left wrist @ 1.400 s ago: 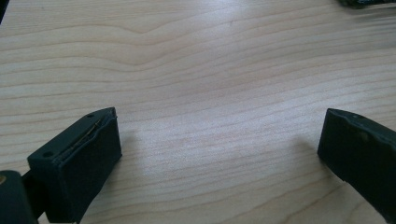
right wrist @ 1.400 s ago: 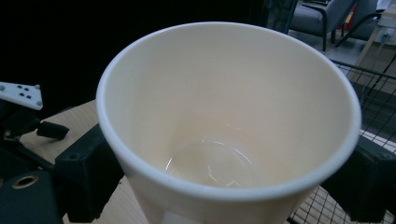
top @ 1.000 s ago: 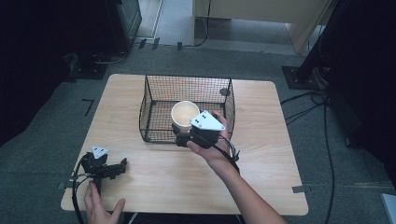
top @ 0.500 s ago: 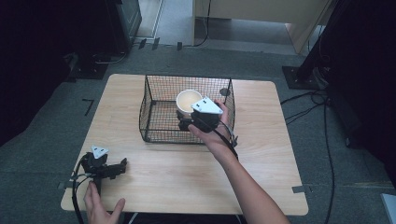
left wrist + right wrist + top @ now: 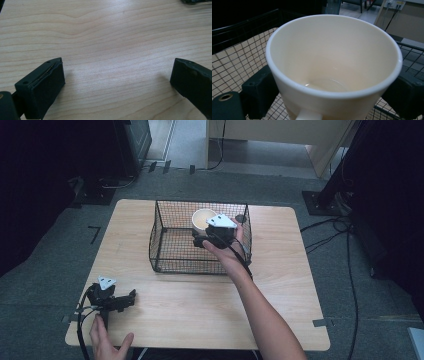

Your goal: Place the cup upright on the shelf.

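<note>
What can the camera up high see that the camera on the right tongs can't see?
High view: the whole wooden table, the full shape of the wire basket on it, the person's arm, and the left tongs lying open near the table's front left corner beside the other hand.

Right gripper view: the bare inside of the cream mug, its handle stub at the bottom, and a black jaw pressed on each side of it.

Both: the mug, held by the right tongs within the basket.
</note>
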### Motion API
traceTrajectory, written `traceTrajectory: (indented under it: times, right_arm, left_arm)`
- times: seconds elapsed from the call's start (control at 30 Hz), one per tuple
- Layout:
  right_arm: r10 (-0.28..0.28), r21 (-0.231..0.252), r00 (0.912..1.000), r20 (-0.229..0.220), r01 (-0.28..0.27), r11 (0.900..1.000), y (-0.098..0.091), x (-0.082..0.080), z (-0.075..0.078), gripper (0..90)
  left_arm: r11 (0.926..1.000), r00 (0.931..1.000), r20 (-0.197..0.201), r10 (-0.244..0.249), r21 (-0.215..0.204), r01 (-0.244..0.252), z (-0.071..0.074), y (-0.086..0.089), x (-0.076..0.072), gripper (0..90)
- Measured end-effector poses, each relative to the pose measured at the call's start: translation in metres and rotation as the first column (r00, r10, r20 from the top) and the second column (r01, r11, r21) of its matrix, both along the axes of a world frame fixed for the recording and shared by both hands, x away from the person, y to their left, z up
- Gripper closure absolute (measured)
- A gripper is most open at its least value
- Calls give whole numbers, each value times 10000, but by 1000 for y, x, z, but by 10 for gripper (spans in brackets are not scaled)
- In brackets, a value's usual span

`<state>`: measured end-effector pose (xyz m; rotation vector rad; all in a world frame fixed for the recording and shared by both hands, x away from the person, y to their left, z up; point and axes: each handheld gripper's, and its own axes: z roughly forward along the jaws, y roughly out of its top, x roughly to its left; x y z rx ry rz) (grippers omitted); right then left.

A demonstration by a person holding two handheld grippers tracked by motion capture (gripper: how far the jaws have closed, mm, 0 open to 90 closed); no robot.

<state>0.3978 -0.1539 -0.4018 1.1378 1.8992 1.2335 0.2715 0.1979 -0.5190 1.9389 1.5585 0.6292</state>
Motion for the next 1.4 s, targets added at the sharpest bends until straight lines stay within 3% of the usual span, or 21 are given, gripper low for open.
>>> traceTrajectory:
  times: [0.17, 0.43, 0.77, 0.9, 1.1, 1.4]
  right_arm:
    - [349, -52, 9990, -295, -351, 9994, 5, 21, -7, 96]
    - [611, -66, 9974, -369, -614, 9981, 13, 32, -10, 95]
    - [639, -466, 9926, -1032, -690, 9965, 12, 49, -27, 96]
    - [797, -464, 9880, -1322, -865, 9952, 11, 53, -32, 96]
    - [772, -912, 9828, -1675, -935, 9914, 11, 57, -40, 96]
    - [883, -1398, 9639, -2513, -1264, 9821, 16, 60, -53, 97]
  left_arm:
    - [10000, 10000, 0, 1, 1, -1, 0, 0, 0, 0]
    - [10000, 10000, -7, 3, -1, -3, 0, 0, 0, 0]
    - [10000, 10000, 0, -1, 1, 1, 0, 0, 0, 0]
    - [10000, 10000, 2, 1, 1, -1, 0, 0, 0, 0]
    - [10000, 10000, 1, 4, -1, -4, 0, 0, 0, 0]
    - [10000, 10000, 0, -1, 3, 1, 0, 0, 0, 0]
